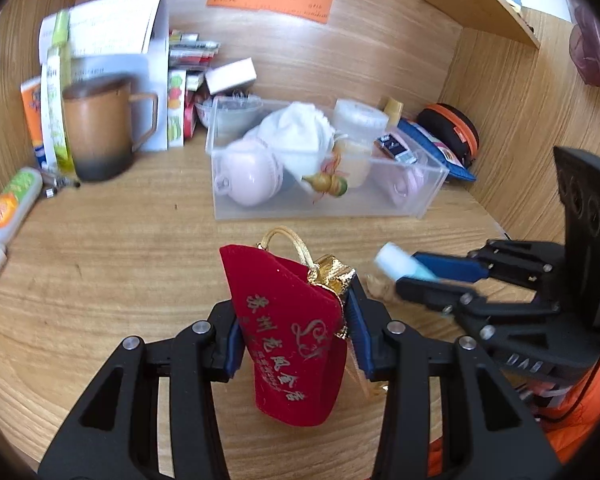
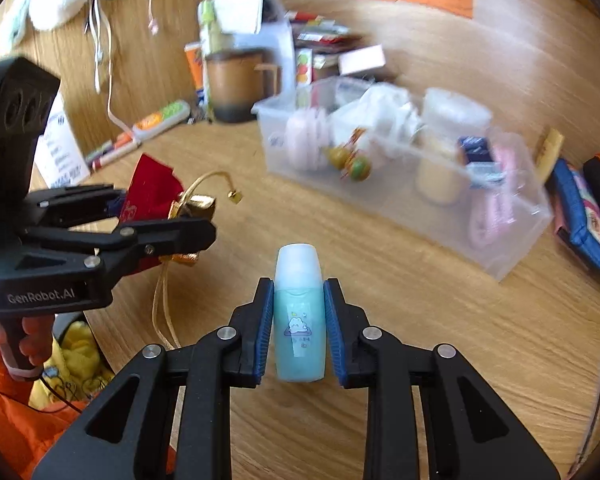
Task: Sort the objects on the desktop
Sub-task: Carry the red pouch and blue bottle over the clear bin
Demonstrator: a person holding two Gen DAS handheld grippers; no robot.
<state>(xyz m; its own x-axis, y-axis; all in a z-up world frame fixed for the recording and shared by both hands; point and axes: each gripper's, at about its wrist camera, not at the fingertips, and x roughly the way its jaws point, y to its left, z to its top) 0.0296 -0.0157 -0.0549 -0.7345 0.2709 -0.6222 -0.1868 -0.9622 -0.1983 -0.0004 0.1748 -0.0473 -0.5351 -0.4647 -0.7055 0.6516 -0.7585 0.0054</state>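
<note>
Item one: left gripper [image 1: 292, 336], pads pressed on a red velvet pouch [image 1: 292, 328] with gold trim and cord, carried above the near desk.

Item two: right gripper [image 2: 299, 332], jaws narrow, clamped on a small teal bottle [image 2: 299, 320] with a frosted cap, held upright, also clear of the wood.

Item three: clear plastic bin [image 1: 428, 200], far centre, already crowded with a pink case, white cloth and jars.

I judge both loads are bound for that bin. I would bring one hand in at a time, lower over the freest corner, which I think is the right end though blur hides it, and mind the pouch's trailing cord before letting go.
</note>
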